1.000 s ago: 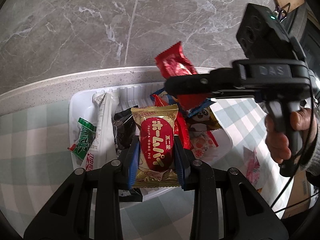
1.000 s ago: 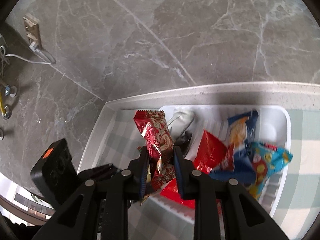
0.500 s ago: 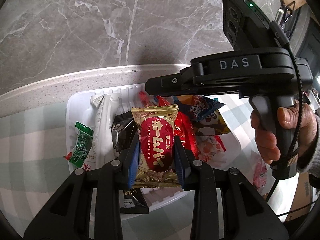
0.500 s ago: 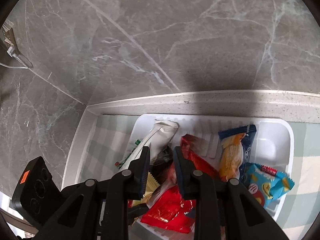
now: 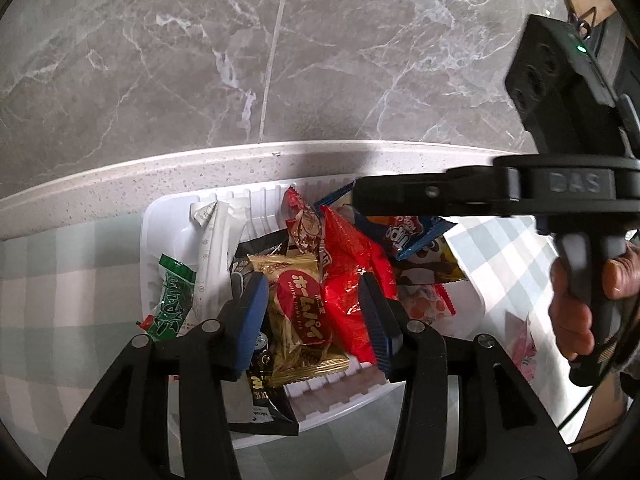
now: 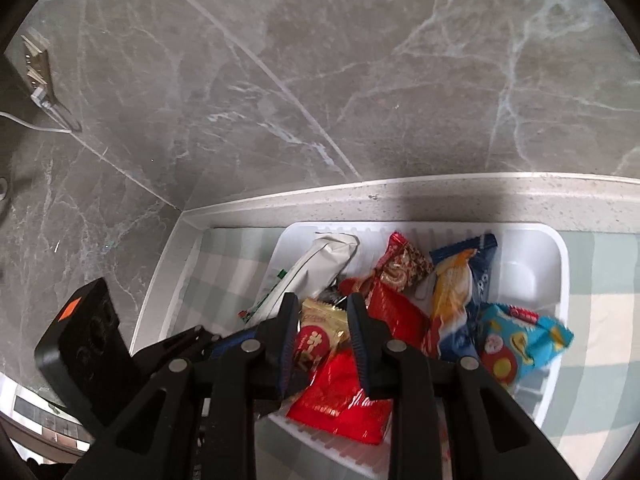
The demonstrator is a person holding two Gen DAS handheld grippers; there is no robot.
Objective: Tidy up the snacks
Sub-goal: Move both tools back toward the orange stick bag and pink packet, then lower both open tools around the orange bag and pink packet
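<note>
A white tray (image 5: 160, 216) on the checked cloth holds a heap of snack packets. My left gripper (image 5: 312, 316) hangs low over it and its jaws are opening. The gold packet with a red oval (image 5: 304, 320) lies on the heap between the fingers, and neither pad presses on it. My right gripper (image 6: 324, 332) hovers over the tray (image 6: 560, 248), its narrow gap holding nothing. In the left wrist view the right gripper (image 5: 360, 196) reaches in from the right above the far side. A red-brown packet (image 6: 400, 264) lies loose in the tray.
Also in the tray are a long white packet (image 5: 212, 248), a green one (image 5: 172, 300), a red one (image 5: 348, 272) and a blue one (image 5: 404, 236). A pink packet (image 5: 520, 344) lies on the cloth at the right. A marble wall rises close behind the counter edge.
My left jaws have spread and the gold packet has dropped from them onto the heap. My right gripper has let go of the red-brown packet, which now lies in the tray.
</note>
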